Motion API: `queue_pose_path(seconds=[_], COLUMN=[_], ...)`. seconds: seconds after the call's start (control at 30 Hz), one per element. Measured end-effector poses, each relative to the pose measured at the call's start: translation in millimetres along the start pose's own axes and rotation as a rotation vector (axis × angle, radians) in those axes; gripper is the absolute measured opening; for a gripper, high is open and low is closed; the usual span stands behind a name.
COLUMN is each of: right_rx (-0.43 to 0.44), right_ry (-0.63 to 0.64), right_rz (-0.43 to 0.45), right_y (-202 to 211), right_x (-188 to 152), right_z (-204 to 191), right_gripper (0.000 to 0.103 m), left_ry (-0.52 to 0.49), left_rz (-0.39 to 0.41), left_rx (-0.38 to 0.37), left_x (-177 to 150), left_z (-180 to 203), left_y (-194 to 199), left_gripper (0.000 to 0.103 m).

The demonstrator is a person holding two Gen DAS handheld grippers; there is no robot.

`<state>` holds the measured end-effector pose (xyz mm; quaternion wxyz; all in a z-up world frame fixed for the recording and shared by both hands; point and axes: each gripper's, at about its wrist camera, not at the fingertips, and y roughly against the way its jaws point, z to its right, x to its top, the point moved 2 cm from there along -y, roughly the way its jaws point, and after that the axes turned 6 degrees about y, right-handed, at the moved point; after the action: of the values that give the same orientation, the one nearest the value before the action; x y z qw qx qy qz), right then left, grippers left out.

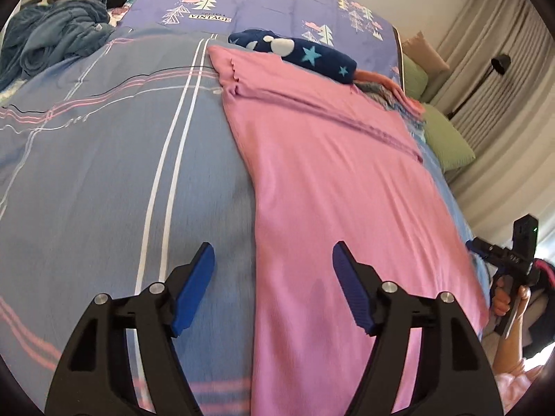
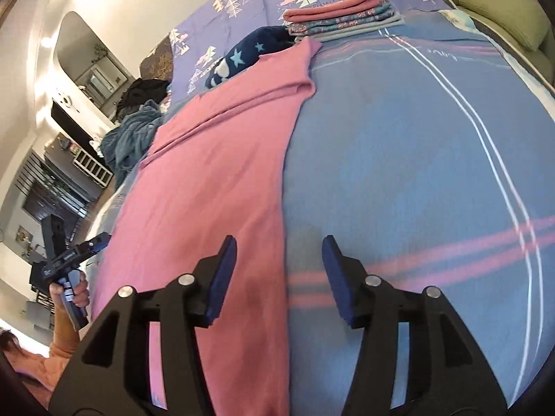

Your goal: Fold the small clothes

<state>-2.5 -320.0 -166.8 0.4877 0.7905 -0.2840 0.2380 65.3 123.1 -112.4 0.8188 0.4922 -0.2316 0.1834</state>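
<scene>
A pink garment (image 1: 347, 180) lies spread flat along the striped blue bedsheet (image 1: 104, 173), with one fold line running across its far part. My left gripper (image 1: 274, 246) hovers open over the garment's near left edge with nothing between its blue pads. In the right wrist view the same pink garment (image 2: 215, 173) fills the left half. My right gripper (image 2: 279, 239) stands open above its right edge, holding nothing. A stack of folded clothes (image 2: 343, 17) sits at the far end of the bed.
A navy star-patterned piece (image 1: 305, 53) lies just beyond the pink garment. A crumpled blue blanket (image 1: 52, 41) and dark clothes are heaped at the far left. Green cushions (image 1: 447, 138) line the bed's right side. A person's hand (image 1: 506, 298) grips the other tool's handle.
</scene>
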Motion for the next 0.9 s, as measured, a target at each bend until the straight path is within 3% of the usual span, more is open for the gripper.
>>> queue_pose_path(seconds=[0.27, 0.47, 0.6, 0.67, 0.73, 0.77, 0.8, 0.83, 0.87, 0.9], right_rx=[0.057, 0.144, 0.19, 0.226, 0.272, 0.285, 0.286, 0.28, 0.278, 0.309], right_ry=[0.005, -0.092, -0.124, -0.118, -0.106, -0.118, -0.133, -0.166, -0.208, -0.274], right_rz=[-0.008, -0.004, 0.001, 0.006, 0.014, 0.019, 0.026, 0.02, 0.006, 0.021], right_y=[37.4, 64.7, 64.9, 60.4, 52.2, 47.0, 43.4, 38.6, 34.2, 32.1], right_x=[-66.4, -100.5, -107.7, -103.6, -94.2, -88.5, -83.0, -79.9, -79.5, -79.8], right_z=[-15.2, -9.5, -7.7, -9.7, -11.4, -10.9, -10.8, -9.2, -5.9, -0.8], right_gripper=[0.054, 0.057, 0.062, 0.07, 0.07, 0.066, 0.041, 0.005, 0.003, 0.003], left_ry=[-0.072, -0.075, -0.055, -0.064, -0.068, -0.069, -0.066, -0.067, -0.064, -0.008], left_rz=[-0.034, -0.067, -0.086, -0.081, -0.067, -0.058, -0.041, -0.023, -0.014, -0.042], left_rx=[-0.002, -0.05, -0.071, -0.077, -0.087, -0.092, -0.097, -0.093, -0.088, -0.11], left_x=[-58.8, -91.6, -102.8, -105.9, -105.2, -104.1, -102.8, -101.7, -100.1, -97.6], left_z=[4.2, 2.5, -0.5, -0.4, 0.4, 0.6, 1.4, 1.9, 2.3, -2.3], left_y=[38.4, 61.7, 69.8, 69.6, 66.4, 65.0, 63.2, 62.8, 60.7, 54.7], left_gripper=[0.071, 0.071, 0.071, 0.071, 0.071, 0.071, 0.071, 0.052, 0.008, 0.004])
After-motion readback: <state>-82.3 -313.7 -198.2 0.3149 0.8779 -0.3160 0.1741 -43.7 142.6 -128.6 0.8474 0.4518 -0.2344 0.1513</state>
